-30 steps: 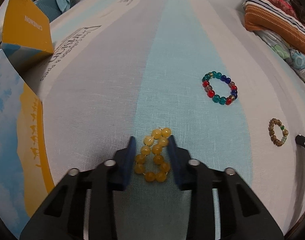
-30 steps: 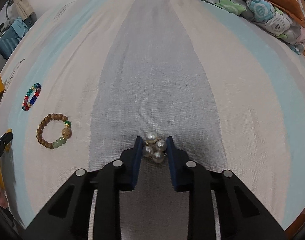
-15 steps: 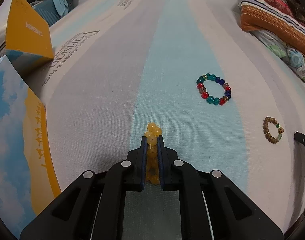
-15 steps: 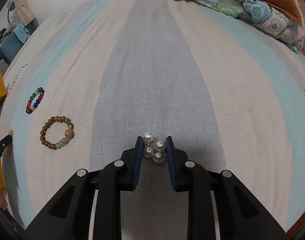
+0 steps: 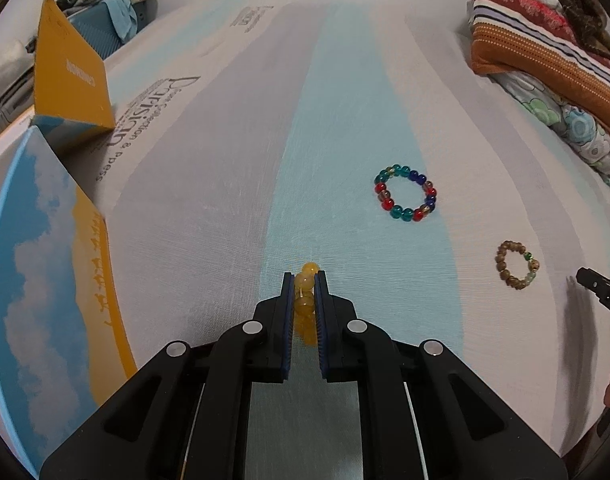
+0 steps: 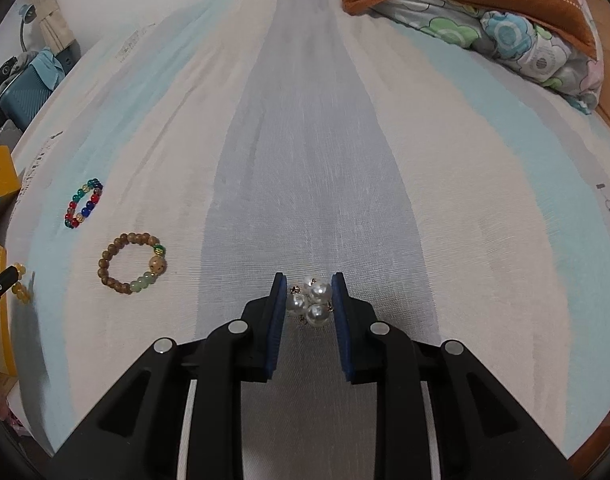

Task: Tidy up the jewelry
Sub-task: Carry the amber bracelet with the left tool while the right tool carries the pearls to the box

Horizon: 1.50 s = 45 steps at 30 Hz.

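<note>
Your left gripper (image 5: pixel 304 292) is pinched hard on the yellow bracelet (image 5: pixel 305 300), squashed flat between its pads, above the striped bedsheet (image 5: pixel 225 200). Your right gripper (image 6: pixel 308 300) is clamped on the pearl cluster (image 6: pixel 311 302), whose round pearls touch both pads. Both are slippery beads: a jerk or tilt could roll them out, and the pearls' loose links may snag. Only the left view shows the open box (image 5: pixel 45 280) beside you; the right view shows yellow beads dangling at the other gripper's tip (image 6: pixel 21 284).
</note>
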Each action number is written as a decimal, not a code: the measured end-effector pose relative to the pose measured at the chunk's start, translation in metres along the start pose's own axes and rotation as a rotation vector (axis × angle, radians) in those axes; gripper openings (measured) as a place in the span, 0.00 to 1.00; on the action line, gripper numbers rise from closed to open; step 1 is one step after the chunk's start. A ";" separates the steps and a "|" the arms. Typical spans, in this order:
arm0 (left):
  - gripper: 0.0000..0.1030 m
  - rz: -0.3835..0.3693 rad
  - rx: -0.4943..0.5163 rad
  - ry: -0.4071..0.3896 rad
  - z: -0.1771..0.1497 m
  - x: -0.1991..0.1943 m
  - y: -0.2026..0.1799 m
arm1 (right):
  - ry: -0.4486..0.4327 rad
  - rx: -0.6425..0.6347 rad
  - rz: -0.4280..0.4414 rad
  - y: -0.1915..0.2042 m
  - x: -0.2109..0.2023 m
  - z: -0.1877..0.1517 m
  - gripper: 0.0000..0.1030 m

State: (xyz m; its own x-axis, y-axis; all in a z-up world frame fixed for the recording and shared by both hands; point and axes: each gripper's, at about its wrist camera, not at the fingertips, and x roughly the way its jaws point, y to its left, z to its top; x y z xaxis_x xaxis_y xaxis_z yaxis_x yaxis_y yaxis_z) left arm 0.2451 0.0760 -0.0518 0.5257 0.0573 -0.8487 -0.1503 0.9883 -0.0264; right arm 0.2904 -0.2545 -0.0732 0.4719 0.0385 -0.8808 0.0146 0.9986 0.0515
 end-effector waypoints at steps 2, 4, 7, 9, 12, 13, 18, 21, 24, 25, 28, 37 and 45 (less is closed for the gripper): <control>0.09 -0.003 0.001 -0.005 0.000 -0.004 -0.001 | -0.010 -0.001 -0.001 0.001 -0.006 0.000 0.21; 0.09 -0.006 0.003 -0.013 0.000 -0.011 -0.001 | -0.021 -0.003 -0.002 0.002 -0.012 -0.001 0.21; 0.09 -0.009 0.007 -0.024 0.001 -0.021 -0.003 | -0.036 -0.009 -0.003 0.005 -0.021 -0.001 0.21; 0.09 -0.012 0.008 -0.031 0.001 -0.028 -0.003 | -0.045 -0.011 -0.004 0.006 -0.027 -0.002 0.21; 0.09 -0.015 0.010 -0.043 0.002 -0.039 -0.003 | -0.059 -0.015 -0.005 0.009 -0.037 -0.002 0.21; 0.09 -0.015 0.010 -0.046 0.003 -0.042 -0.003 | -0.064 -0.016 -0.005 0.010 -0.040 -0.002 0.21; 0.09 -0.023 0.011 -0.071 0.005 -0.062 -0.003 | -0.093 -0.026 -0.009 0.016 -0.057 -0.003 0.21; 0.09 -0.032 0.015 -0.089 0.004 -0.075 -0.003 | -0.109 -0.035 -0.016 0.022 -0.068 -0.005 0.21; 0.09 -0.034 0.022 -0.103 0.003 -0.086 -0.003 | -0.123 -0.037 -0.014 0.028 -0.077 -0.005 0.21; 0.09 -0.033 0.023 -0.106 0.003 -0.089 -0.002 | -0.129 -0.040 -0.015 0.030 -0.080 -0.005 0.21; 0.09 -0.032 0.024 -0.116 0.003 -0.100 0.000 | -0.148 -0.051 -0.014 0.037 -0.091 -0.006 0.21; 0.09 -0.032 0.037 -0.153 -0.003 -0.139 0.014 | -0.186 -0.093 0.013 0.071 -0.118 -0.006 0.21; 0.09 -0.011 0.008 -0.189 -0.012 -0.176 0.050 | -0.209 -0.159 0.043 0.124 -0.135 -0.010 0.21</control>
State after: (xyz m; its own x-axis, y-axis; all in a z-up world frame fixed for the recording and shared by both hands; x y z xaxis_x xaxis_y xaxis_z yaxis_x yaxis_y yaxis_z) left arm 0.1351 0.1133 0.0898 0.6751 0.0718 -0.7343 -0.1380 0.9900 -0.0302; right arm 0.2198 -0.1359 0.0480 0.6410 0.0894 -0.7624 -0.1402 0.9901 -0.0018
